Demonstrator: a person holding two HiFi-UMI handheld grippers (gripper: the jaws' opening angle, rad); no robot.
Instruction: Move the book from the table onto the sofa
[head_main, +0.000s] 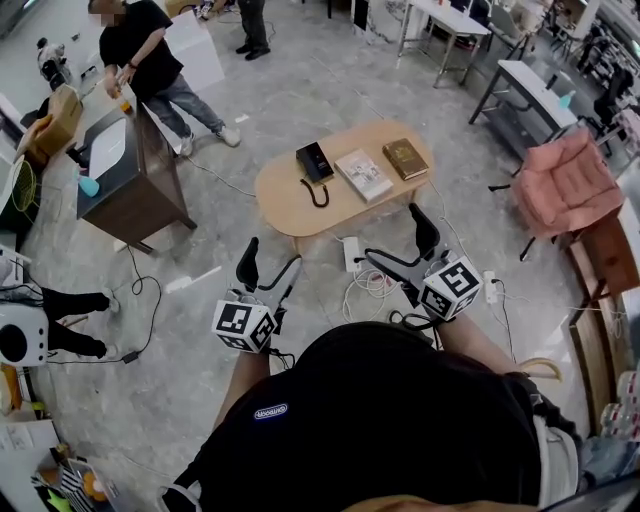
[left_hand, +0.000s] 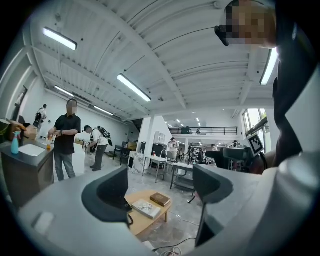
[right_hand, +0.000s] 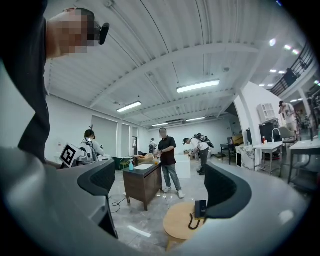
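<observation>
My left claw (head_main: 270, 262) and right claw (head_main: 393, 238) are held level over grey floor. Each has its jaws wide apart with nothing between them. Ahead stands one oval wooden surface (head_main: 285, 205), well apart from both claws. It carries three things, two books and one black telephone (head_main: 314, 161). The telephone lies left of centre, its coiled cord trailing toward the near edge. The pale book (head_main: 363, 174) lies in the middle. The brown book (head_main: 405, 158) lies just right of it, close to the surface's far right rim. On the floor by the near edge lie one white power strip (head_main: 352, 252) and loose cables. One pink sofa (head_main: 568, 185) sits to the right, with open floor between it and the surface. One dark cabinet (head_main: 135, 175) stands to the left, with a person beside it.
</observation>
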